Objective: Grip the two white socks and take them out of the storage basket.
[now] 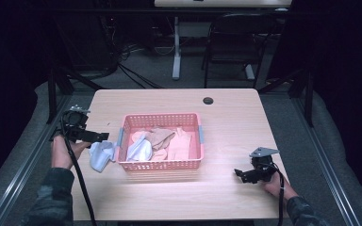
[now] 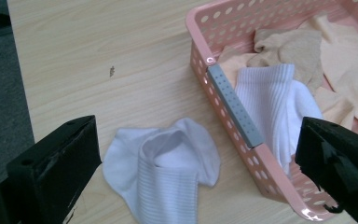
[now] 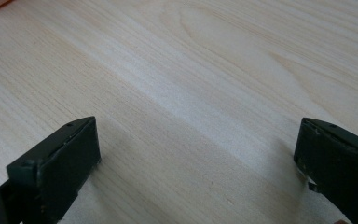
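A pink plastic basket (image 1: 188, 165) stands mid-table and holds a white sock (image 1: 140, 149) and several beige and peach socks (image 1: 167, 141). Another white sock (image 1: 101, 155) lies crumpled on the table just left of the basket. My left gripper (image 1: 99, 137) hovers above that loose sock, jaws open and empty; in the left gripper view the loose sock (image 2: 165, 170) lies on the wood between and below the jaws, beside the basket's rim (image 2: 235, 107). My right gripper (image 1: 241, 174) rests low near the table's front right, open over bare wood (image 3: 191, 93).
The wooden table (image 1: 235, 127) has a round cable hole (image 1: 208, 100) at its back edge. A dark chair (image 1: 235, 42) and another desk's legs stand beyond the table. Metal rails run along both sides of the floor.
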### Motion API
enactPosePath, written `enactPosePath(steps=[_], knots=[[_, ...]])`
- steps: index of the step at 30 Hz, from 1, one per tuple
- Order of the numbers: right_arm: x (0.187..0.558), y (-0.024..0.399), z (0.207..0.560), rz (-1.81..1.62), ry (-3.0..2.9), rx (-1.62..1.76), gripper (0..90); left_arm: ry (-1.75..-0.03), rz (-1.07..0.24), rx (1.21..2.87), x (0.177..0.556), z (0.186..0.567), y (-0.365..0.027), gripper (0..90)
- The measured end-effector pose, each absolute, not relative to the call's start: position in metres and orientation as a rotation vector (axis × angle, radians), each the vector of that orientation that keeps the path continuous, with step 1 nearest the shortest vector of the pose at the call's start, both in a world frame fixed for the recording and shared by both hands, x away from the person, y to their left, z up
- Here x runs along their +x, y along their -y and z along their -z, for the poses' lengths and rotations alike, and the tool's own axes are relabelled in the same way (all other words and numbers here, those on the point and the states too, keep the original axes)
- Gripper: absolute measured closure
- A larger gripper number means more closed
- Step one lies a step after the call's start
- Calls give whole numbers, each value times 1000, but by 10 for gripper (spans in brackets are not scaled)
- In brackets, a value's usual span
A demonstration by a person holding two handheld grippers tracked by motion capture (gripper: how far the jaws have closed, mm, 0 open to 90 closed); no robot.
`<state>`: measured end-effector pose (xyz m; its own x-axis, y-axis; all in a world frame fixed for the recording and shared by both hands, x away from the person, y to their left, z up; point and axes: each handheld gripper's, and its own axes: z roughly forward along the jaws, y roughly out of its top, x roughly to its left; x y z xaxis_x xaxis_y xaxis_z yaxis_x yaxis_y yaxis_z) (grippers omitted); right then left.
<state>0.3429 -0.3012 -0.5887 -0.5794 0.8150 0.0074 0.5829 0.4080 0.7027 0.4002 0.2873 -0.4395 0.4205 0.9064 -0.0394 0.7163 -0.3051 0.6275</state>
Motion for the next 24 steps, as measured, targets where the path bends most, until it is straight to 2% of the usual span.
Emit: enactPosePath(steps=[12, 24], knots=[[343, 301, 589, -962, -2334, 1207, 0, -1286, -455, 2139, 401, 434, -256, 0], [343, 302, 589, -967, -2326, 1198, 0, -1200, -388, 2224, 408, 451, -215, 21]])
